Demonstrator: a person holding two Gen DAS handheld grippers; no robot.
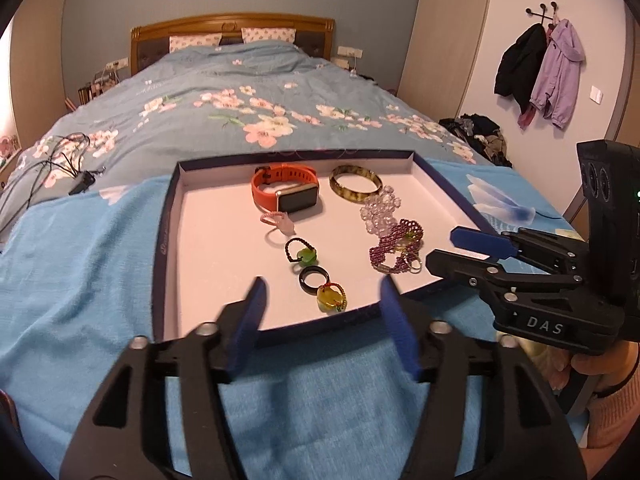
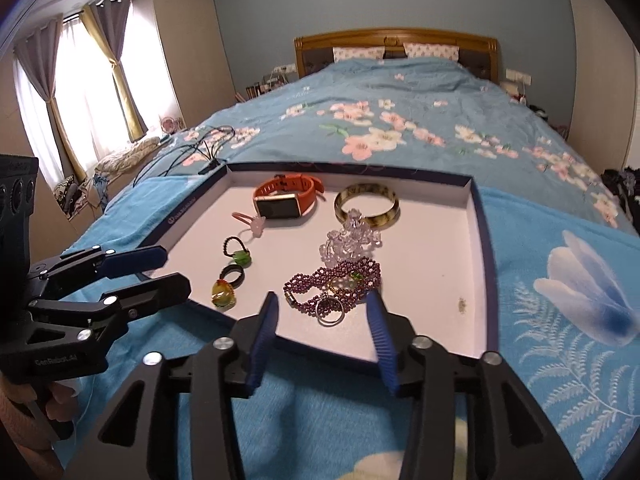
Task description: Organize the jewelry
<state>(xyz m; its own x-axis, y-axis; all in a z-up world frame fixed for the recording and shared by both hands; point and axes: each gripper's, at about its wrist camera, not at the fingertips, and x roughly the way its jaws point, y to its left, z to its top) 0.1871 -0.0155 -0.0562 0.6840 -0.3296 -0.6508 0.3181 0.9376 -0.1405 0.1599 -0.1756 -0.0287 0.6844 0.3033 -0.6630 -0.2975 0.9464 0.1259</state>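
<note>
On the bed (image 1: 224, 80), over a light blue cloth, lies a shallow tray (image 1: 168, 216) with a dark blue rim and white floor, and the jewelry is gathered inside it. An orange smartwatch (image 1: 286, 190) and a mottled bangle (image 1: 355, 183) sit at the far side. A column of rings runs down the middle: a pink ring (image 1: 276, 222), a green-stone ring (image 1: 301, 254), a plain black ring (image 1: 313, 279) and a yellow-stone ring (image 1: 331, 298). To the right, a clear bead bracelet (image 1: 379, 208) touches the purple bead bracelet (image 1: 397, 246), which is bunched loosely with a small metal ring at its near end. Grouping by kind seems the point, though the bead pieces overlap.

The left gripper (image 1: 322, 312) hangs just short of the tray's near rim, jaws apart and empty. The right gripper (image 2: 322, 316) sits likewise released before the purple beads, nothing between its pads. Both appear placed to leave the sorted pieces undisturbed.
</note>
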